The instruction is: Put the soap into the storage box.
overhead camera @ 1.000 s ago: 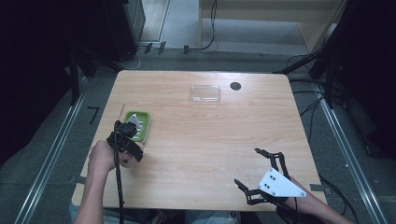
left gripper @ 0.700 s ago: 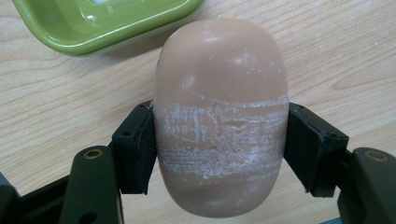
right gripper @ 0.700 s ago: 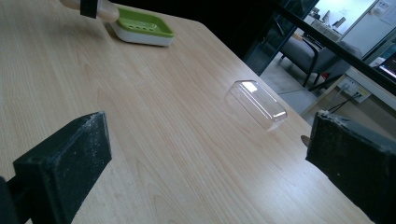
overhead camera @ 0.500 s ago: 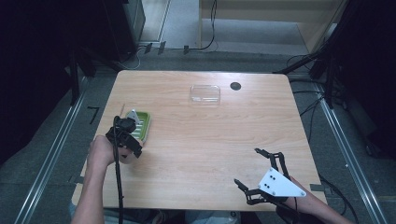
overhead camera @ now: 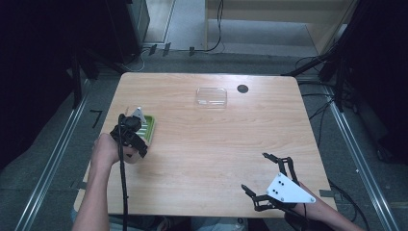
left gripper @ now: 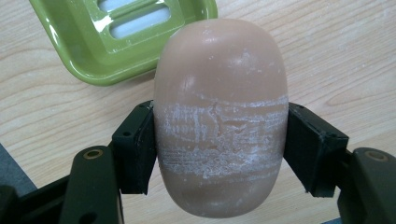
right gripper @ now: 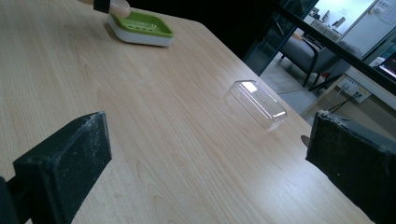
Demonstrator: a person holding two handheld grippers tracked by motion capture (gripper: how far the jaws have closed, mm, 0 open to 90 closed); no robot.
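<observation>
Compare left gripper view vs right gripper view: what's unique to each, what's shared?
Left gripper view: a tan soap bar clamped between the left hand-held gripper pads, its surface scuffed white. Right gripper view: the right hand-held gripper with jaws wide apart and nothing between them, plus a clear plastic lid lying farther off. Shared: the green soap dish and the wooden table.

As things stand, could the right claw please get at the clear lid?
Probably yes: the right claw is open and holds nothing, and bare table lies between it and the clear lid, though the lid sits well off.
</observation>
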